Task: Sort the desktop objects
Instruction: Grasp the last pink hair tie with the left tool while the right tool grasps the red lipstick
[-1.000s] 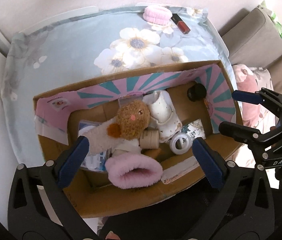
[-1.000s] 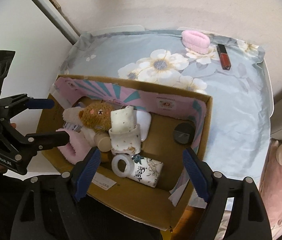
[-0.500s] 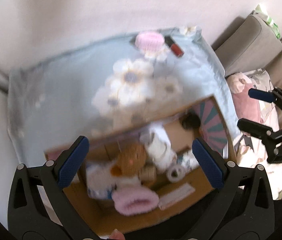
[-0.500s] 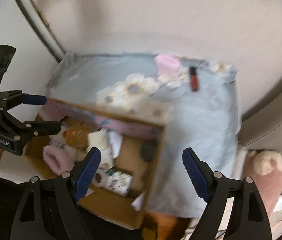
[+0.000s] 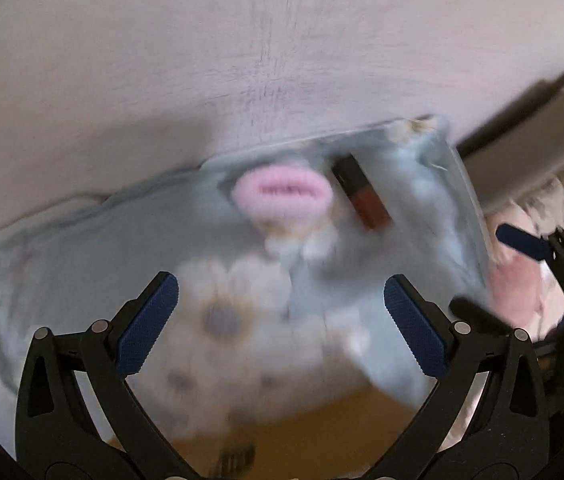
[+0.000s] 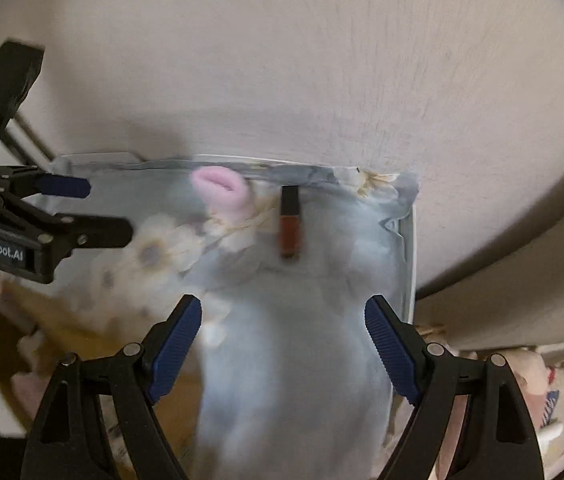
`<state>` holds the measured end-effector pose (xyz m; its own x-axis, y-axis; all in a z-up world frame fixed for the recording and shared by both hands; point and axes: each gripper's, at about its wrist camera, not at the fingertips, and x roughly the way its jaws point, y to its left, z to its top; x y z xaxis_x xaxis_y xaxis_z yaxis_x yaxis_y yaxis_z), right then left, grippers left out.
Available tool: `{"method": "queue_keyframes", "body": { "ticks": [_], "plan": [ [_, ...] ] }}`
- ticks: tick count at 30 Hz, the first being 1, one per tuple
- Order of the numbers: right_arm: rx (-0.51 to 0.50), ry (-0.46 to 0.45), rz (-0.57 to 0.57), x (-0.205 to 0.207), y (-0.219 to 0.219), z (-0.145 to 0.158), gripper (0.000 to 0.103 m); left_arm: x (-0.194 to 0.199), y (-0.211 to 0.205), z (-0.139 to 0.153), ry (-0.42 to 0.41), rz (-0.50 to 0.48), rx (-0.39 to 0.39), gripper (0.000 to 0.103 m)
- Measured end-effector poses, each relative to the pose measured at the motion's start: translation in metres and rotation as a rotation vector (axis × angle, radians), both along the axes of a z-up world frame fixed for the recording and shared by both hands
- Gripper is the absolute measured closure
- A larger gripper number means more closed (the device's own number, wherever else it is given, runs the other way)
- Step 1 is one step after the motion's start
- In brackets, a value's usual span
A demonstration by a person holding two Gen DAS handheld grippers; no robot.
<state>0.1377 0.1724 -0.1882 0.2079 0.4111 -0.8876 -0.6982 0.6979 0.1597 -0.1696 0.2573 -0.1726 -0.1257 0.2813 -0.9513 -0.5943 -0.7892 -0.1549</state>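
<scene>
A fluffy pink hair band (image 5: 281, 195) lies at the far edge of the flowered blue cloth (image 5: 82, 256), with a dark-capped red lip gloss tube (image 5: 363, 194) just to its right. Both also show in the right wrist view: the band (image 6: 222, 192) and the tube (image 6: 289, 222). My left gripper (image 5: 282, 320) is open and empty, short of the band. My right gripper (image 6: 283, 336) is open and empty, short of the tube. The cardboard box (image 5: 321, 432) shows only as a blurred strip at the bottom.
A pale wall (image 5: 282, 60) rises right behind the table. A grey sofa (image 6: 521, 280) stands to the right, with a pink plush (image 5: 521, 280) below it. The table's white right edge (image 6: 413, 264) is near the tube.
Both grippers have swung up and forward, away from the box and towards the far edge of the table. The band and tube now look much closer. Both stay open.
</scene>
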Motion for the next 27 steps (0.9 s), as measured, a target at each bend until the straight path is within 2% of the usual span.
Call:
{"method": "queue_keyframes", "body": {
  "ticks": [4,8,10,11,12,13,16,18,19,20,21,27],
  "plan": [
    [0.033,-0.009,0.012,0.018,0.019,-0.039,0.022,-0.019,0.023,-0.031,-0.008,0.019,-0.004,0.002],
    [0.038,-0.043,0.041,0.027,0.038,-0.063,0.024,-0.026,0.037,-0.045,0.004,0.028,-0.012,0.002],
    [0.041,-0.056,0.048,0.032,0.045,-0.071,0.03,-0.028,0.042,-0.051,0.011,0.034,-0.021,0.007],
    [0.042,-0.058,0.052,0.034,0.048,-0.074,0.032,-0.029,0.043,-0.053,0.01,0.014,-0.026,0.014],
    [0.044,-0.062,0.055,0.037,0.052,-0.077,0.033,-0.03,0.045,-0.058,0.0,0.013,-0.034,0.027],
    [0.045,-0.07,0.058,0.039,0.055,-0.079,0.036,-0.031,0.045,-0.062,-0.013,0.013,-0.038,0.034],
    [0.042,-0.074,0.076,0.043,0.066,-0.087,0.048,-0.031,0.042,-0.064,-0.015,0.014,-0.01,0.039],
    [0.026,-0.074,0.087,0.045,0.073,-0.094,0.065,-0.032,0.04,-0.062,-0.016,0.018,0.003,0.051],
    [0.02,-0.07,0.087,0.046,0.075,-0.096,0.083,-0.033,0.038,-0.06,-0.016,0.024,0.011,0.055],
    [0.018,-0.061,0.082,0.047,0.076,-0.098,0.085,-0.034,0.037,-0.058,-0.019,0.027,0.019,0.06],
    [0.026,-0.057,0.064,0.048,0.075,-0.098,0.085,-0.033,0.035,-0.055,-0.022,0.026,0.024,0.061],
    [0.063,-0.056,0.018,0.045,0.065,-0.083,0.085,-0.028,0.026,-0.039,-0.014,0.026,0.038,0.062]
  ]
}}
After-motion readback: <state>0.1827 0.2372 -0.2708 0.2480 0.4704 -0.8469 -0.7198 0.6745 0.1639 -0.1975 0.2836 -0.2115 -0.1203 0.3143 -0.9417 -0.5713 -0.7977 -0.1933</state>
